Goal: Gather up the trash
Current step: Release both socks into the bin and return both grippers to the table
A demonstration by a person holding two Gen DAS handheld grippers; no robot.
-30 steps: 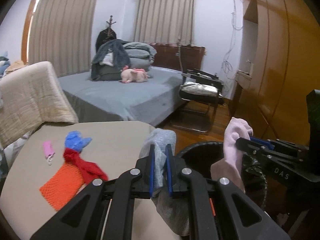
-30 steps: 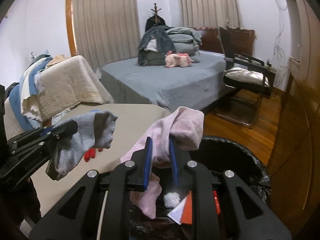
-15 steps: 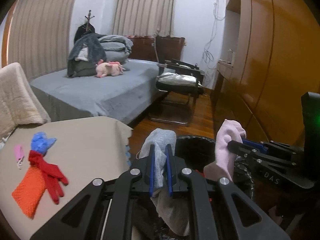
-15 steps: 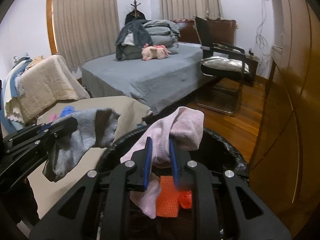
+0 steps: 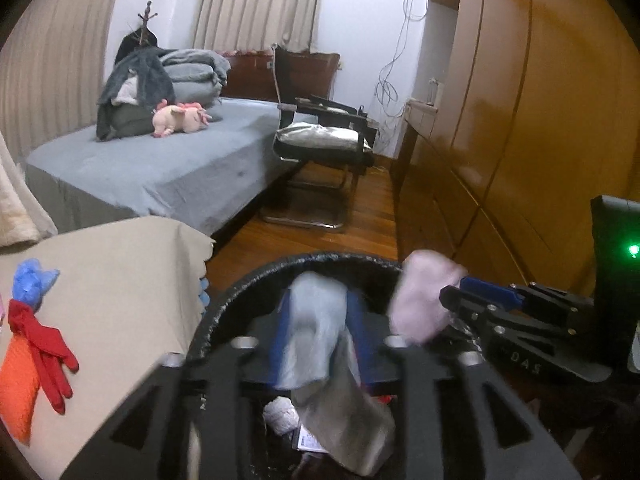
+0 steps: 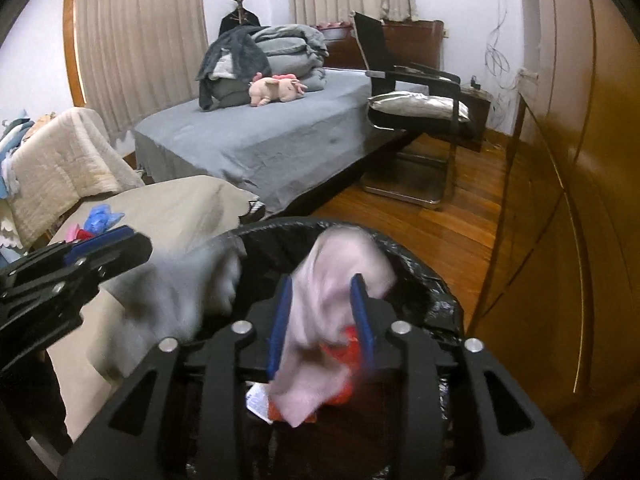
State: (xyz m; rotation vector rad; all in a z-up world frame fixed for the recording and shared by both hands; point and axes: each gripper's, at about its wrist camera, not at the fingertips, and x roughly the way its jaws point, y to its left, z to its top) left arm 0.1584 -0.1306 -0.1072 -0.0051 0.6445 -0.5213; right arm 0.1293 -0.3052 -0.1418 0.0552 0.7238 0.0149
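Both tools hang over the black-lined bin [image 5: 224, 304] beside our table [image 5: 120, 280]. On the table at left we see an orange cloth [image 5: 18, 384], a red glove [image 5: 44, 344] and a blue scrap [image 5: 32, 280]. Our left tool [image 5: 316, 320] has just been opening; the grey sock [image 5: 320, 344] sits blurred between its parted blue pads, above the bin. Our right tool [image 6: 322, 312] has likewise just been opening, the pink cloth [image 6: 332, 320] loose between its pads over the bin's red and white litter.
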